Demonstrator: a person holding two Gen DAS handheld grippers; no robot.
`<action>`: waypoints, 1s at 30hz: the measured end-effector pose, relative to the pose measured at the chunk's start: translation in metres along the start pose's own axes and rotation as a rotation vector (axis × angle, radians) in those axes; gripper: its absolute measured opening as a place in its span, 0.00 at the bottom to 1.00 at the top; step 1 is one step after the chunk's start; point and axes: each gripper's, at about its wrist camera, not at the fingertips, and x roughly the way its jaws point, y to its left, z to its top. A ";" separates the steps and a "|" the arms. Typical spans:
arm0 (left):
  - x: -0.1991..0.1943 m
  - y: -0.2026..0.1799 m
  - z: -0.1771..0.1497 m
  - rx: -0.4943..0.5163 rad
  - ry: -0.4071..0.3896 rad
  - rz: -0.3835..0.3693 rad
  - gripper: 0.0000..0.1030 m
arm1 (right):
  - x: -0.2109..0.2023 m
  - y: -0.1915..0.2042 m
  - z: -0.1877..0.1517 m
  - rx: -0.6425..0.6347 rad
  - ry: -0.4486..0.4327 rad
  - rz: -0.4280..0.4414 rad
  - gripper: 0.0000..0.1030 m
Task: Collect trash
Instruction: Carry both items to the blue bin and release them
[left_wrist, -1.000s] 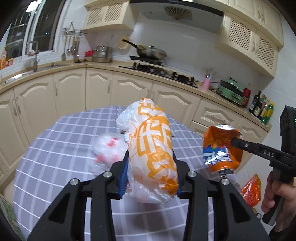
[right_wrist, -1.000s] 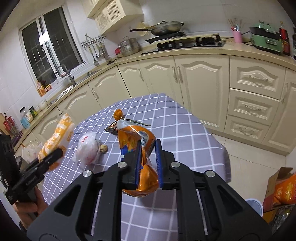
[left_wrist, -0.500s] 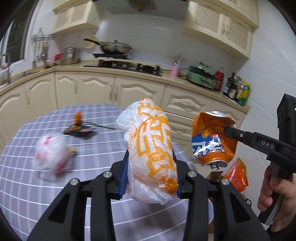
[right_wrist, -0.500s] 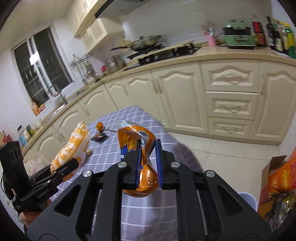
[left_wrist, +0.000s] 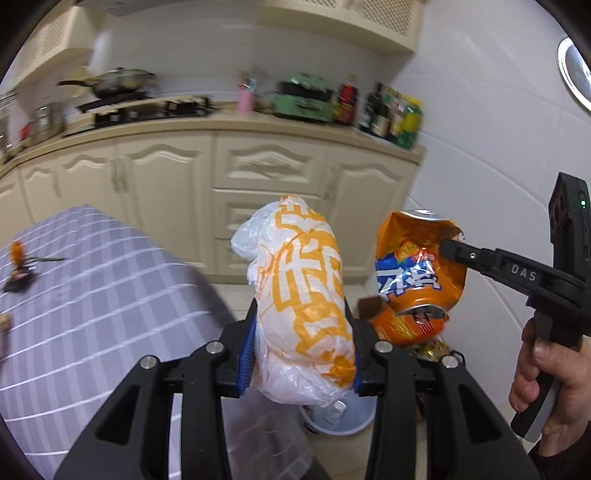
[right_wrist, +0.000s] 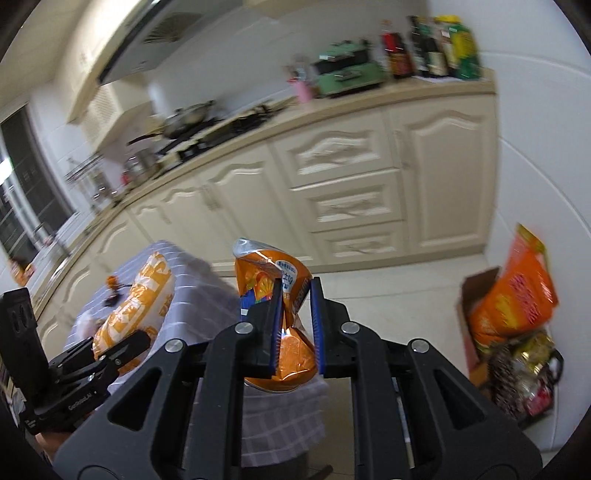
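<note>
Two pieces of trash are held up in the air, off the edge of the checked surface (left_wrist: 92, 295). The left tongs (left_wrist: 301, 332) are clamped around a white and orange plastic bag (left_wrist: 306, 295), which stands upright between the blue pads. Just to its right, the right tongs (right_wrist: 295, 325) pinch a crushed orange soda can (right_wrist: 275, 291) at its middle. Below them on the floor sits a pale blue bin (left_wrist: 340, 421), partly hidden by the bag. An orange packet (right_wrist: 517, 295) leans in a cardboard box by the wall.
</note>
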 end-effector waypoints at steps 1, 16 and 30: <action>0.009 -0.008 -0.001 0.012 0.014 -0.011 0.37 | 0.000 -0.009 -0.002 0.014 0.004 -0.013 0.14; 0.136 -0.077 -0.045 0.111 0.295 -0.122 0.37 | 0.034 -0.096 -0.048 0.151 0.125 -0.132 0.14; 0.223 -0.080 -0.084 0.086 0.486 -0.115 0.86 | 0.082 -0.167 -0.093 0.369 0.257 -0.124 0.78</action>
